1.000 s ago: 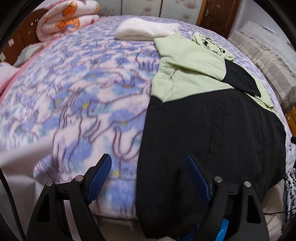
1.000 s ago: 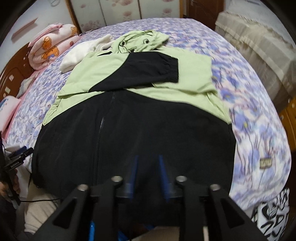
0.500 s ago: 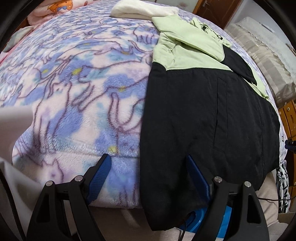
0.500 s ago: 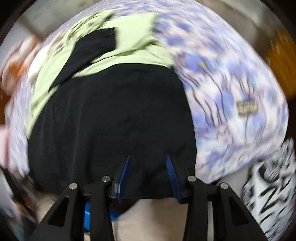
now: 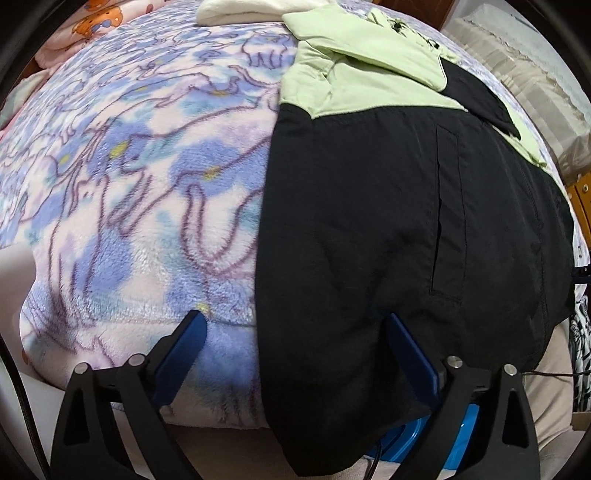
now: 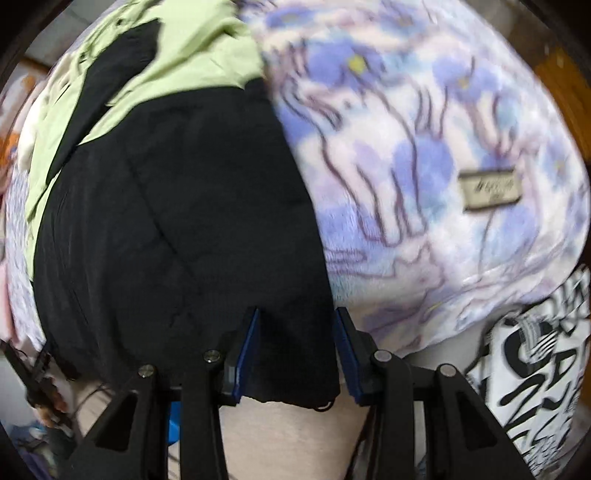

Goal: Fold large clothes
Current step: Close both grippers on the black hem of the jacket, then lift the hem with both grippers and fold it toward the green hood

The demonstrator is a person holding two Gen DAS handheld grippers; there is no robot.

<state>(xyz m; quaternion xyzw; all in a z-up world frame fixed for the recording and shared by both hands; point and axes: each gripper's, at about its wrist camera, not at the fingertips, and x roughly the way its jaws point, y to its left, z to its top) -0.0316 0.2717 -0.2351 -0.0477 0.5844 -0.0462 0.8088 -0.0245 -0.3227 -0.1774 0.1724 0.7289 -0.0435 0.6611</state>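
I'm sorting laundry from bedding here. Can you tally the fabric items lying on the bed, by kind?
Jackets: 1, the black and green jacket
Spread blankets: 1, the floral blanket under it
Folded cream items: 1, the cream bundle at the far end
Rolled quilts: 1, the bear-print quilt
Total: 4

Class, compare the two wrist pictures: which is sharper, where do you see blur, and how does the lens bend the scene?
Left wrist view: sharp, the black-and-green jacket and fleecy purple flowered blanket show crisp texture. Right wrist view: smeared by motion blur, the blanket's label unreadable. Both views: fisheye bulge, dark round corners, soft even light without glare.
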